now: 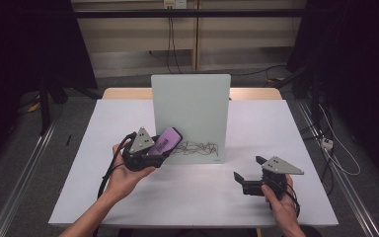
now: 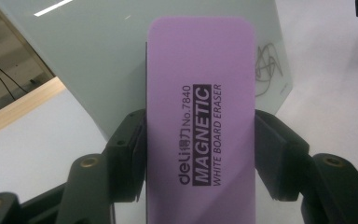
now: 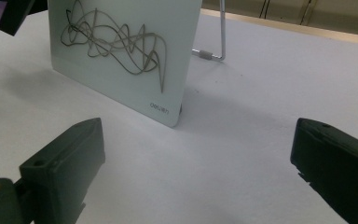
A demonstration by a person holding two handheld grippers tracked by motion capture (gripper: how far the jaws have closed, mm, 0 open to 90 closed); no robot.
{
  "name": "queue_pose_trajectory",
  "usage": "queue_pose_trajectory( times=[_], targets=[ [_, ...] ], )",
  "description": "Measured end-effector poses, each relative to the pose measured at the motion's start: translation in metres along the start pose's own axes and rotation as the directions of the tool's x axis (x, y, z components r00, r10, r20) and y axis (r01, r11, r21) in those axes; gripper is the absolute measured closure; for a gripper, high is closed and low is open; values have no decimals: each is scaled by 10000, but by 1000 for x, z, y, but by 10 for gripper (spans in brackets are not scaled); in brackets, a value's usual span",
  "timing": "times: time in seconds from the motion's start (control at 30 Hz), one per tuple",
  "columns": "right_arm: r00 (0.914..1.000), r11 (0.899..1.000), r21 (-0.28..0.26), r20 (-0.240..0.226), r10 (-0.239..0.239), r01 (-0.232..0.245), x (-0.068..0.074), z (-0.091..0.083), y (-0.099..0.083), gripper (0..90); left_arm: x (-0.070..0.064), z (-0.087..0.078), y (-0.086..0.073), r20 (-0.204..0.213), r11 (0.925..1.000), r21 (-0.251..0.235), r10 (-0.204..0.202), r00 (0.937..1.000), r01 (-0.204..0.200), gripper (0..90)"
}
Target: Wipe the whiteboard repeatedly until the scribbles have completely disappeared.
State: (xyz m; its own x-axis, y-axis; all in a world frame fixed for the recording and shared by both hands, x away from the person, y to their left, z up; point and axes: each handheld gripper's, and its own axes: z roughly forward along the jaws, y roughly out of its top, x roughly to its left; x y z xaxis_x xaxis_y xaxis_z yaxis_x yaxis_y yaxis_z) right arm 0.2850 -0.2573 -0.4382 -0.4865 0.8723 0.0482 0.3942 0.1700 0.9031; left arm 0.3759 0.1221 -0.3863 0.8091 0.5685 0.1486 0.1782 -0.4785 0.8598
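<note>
Purple eraser [image 2: 200,121], bottom cut off, sits clamped in left tool [image 1: 150,150]; right tool [image 1: 249,174] gapes apart.

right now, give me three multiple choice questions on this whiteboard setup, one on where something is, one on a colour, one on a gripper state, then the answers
1. Where on the whiteboard is the scribble?
A. along the top edge
B. near the bottom
C. on the back

2. What colour is the eraser?
A. purple
B. yellow
C. green

3. What state is the right gripper in?
A. shut on the eraser
B. shut on the board's stand
C. open, holding nothing

Answers:
1. B, the dark lines sit low on the board, just above its bottom edge.
2. A, its printed face is purple in the left gripper view.
3. C, its jaws stand wide apart over bare table, while the left gripper clamps the eraser.
</note>
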Motion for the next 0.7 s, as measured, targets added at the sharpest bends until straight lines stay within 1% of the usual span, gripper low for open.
queue_pose_trajectory(
  times=[0.07, 0.13, 0.23, 0.27, 0.3, 0.37, 0.47, 0.53, 0.57, 0.63, 0.7],
  targets=[
    [10000, 10000, 52, 8, -4, 4, 0, 0, 0, 27, -2, 3, -1, -27, 10000, 12, 7, 10000, -7, 412],
    [10000, 10000, 58, 8, -31, 31, 0, 0, 0, 27, -3, 5, -3, -79, 9999, 74, 112, 9999, -112, 412],
    [10000, 10000, 71, 26, -33, 33, 0, 0, 0, 27, -4, 8, -5, -137, 9999, 103, 123, 9998, -122, 412],
    [10000, 10000, 68, 30, -28, 28, 0, 0, 0, 28, -4, 9, -5, -144, 9997, 152, 187, 9997, -185, 412],
    [10000, 10000, 84, 94, -34, 33, 0, 0, 0, 27, -4, 9, -6, -149, 9998, 105, 145, 9998, -144, 412],
    [9999, 10000, 89, 140, -13, 12, 0, 0, 0, 27, -6, 11, -7, -237, 9998, 104, 183, 9996, -181, 412],
    [9999, 9999, 98, 160, -43, 41, 0, 1, 0, 28, -6, 12, -8, -259, 9995, 190, 271, 9993, -267, 412],
    [9999, 10000, 80, 127, -45, 43, 1, 1, 0, 27, -7, 12, -8, -316, 9987, 332, 394, 9987, -383, 412],
    [9999, 9999, 82, 125, -64, 63, 1, 1, 0, 28, -8, 13, -9, -350, 9989, 305, 358, 9987, -347, 412],
    [9999, 9999, 89, 108, -50, 49, 1, 1, 0, 28, -9, 14, -9, -377, 9976, 485, 518, 9979, -500, 412],
    [9999, 9999, 95, 126, -39, 37, 0, 1, 0, 27, -9, 16, -10, -376, 9975, 532, 486, 9981, -466, 412]
  ],
)
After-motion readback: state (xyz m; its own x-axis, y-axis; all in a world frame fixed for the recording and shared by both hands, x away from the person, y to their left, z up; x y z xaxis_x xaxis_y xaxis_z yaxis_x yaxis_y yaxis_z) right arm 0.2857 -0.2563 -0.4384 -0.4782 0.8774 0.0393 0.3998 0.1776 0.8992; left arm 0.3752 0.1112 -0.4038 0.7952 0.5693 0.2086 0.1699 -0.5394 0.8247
